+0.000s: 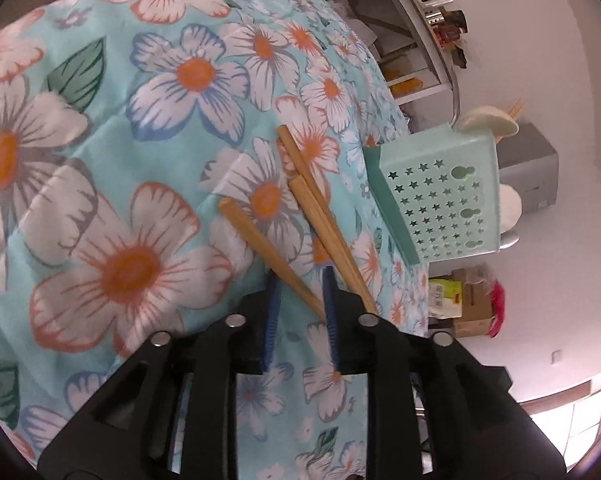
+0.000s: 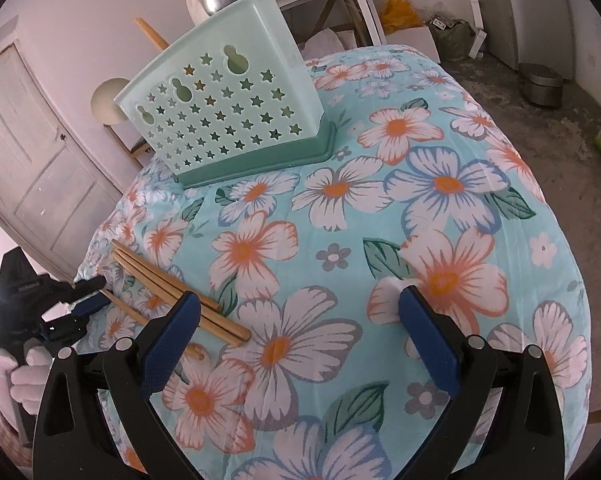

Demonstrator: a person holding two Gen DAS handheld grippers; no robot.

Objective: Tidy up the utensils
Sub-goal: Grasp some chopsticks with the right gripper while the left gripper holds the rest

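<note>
- Three wooden chopsticks (image 1: 256, 240) are seen lying loose on the flowered cloth (image 1: 140, 140), near the close left edge of the table.
- The left gripper (image 1: 300, 296) is set narrow around the thin end of one stick; a firm hold cannot be told.
- One stick should be pinched tight and lifted slowly.
- The green holder (image 2: 224, 108) is found far off.
- The right gripper (image 2: 300, 332) is kept wide and empty.
</note>
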